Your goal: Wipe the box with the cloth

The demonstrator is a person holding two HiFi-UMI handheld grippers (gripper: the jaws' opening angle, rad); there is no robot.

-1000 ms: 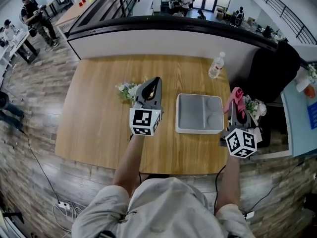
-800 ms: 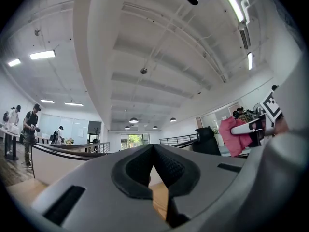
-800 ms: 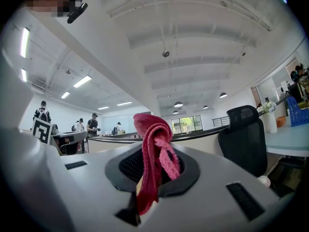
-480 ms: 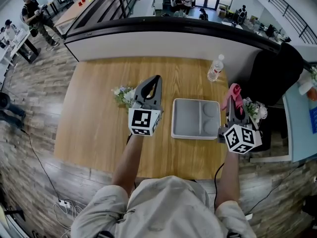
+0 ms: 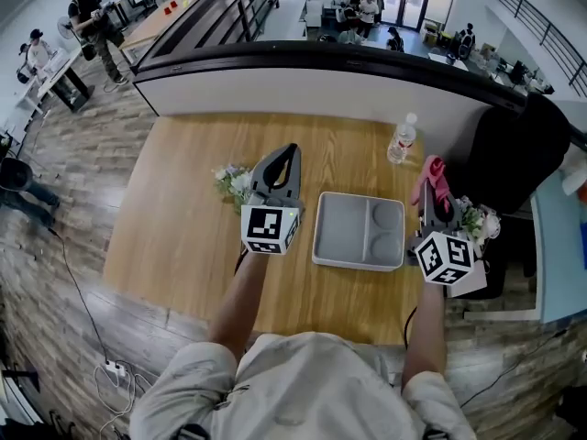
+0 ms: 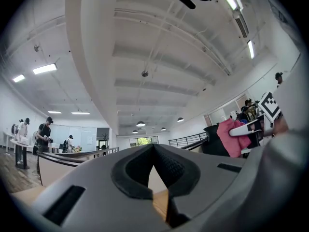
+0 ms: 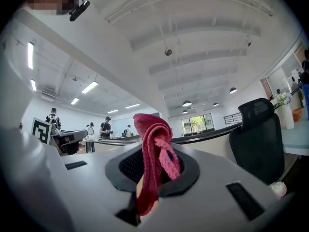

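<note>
A grey compartment box (image 5: 359, 231) lies flat on the wooden table (image 5: 174, 209), between my two grippers. My right gripper (image 5: 433, 183) is held at the box's right side, shut on a pink cloth (image 5: 431, 178) that sticks up from its tip. The right gripper view shows the pink cloth (image 7: 153, 153) pinched in the jaws and drooping over them. My left gripper (image 5: 287, 159) hovers left of the box with its jaws closed and nothing between them; its own view looks up at the ceiling, with the left gripper (image 6: 154, 151) at the bottom.
A small bunch of flowers (image 5: 232, 181) lies on the table just left of my left gripper. A plastic water bottle (image 5: 401, 140) stands at the table's far right corner. A black office chair (image 5: 518, 149) and more flowers (image 5: 477, 218) are to the right of the table.
The head view has shifted a little, so the box and table sit slightly lower and left. Both grippers hold about the same places beside the box, the cloth still gripped.
</note>
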